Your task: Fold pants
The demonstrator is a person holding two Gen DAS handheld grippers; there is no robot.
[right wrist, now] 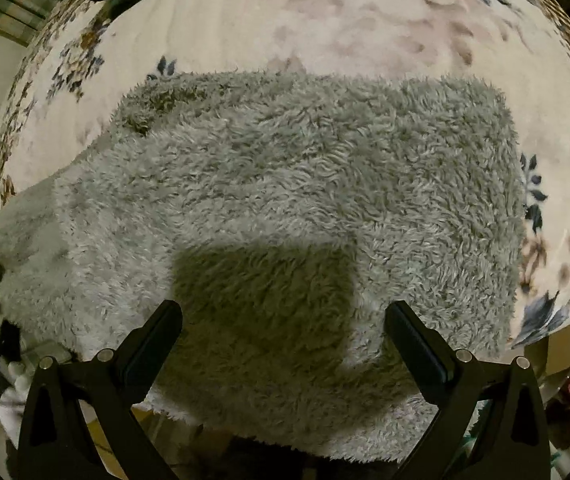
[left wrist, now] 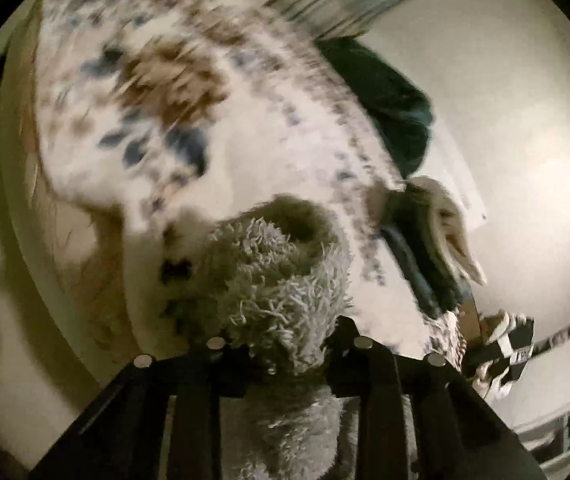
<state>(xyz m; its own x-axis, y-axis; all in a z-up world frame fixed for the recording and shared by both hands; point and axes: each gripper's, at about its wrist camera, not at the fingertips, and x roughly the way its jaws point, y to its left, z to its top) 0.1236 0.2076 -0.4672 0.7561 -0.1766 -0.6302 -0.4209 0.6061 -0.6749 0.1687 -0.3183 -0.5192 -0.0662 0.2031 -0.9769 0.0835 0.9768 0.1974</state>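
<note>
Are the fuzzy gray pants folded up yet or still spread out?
Partly folded: the gray pants lie as a neat block on the flowered blanket, one end bunched in the left gripper.

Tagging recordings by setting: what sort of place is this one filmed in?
Probably a bedroom at home: the fluffy grey pants lie on a floral plush blanket spread like bed covering, with a dark green garment lying at its edge.
</note>
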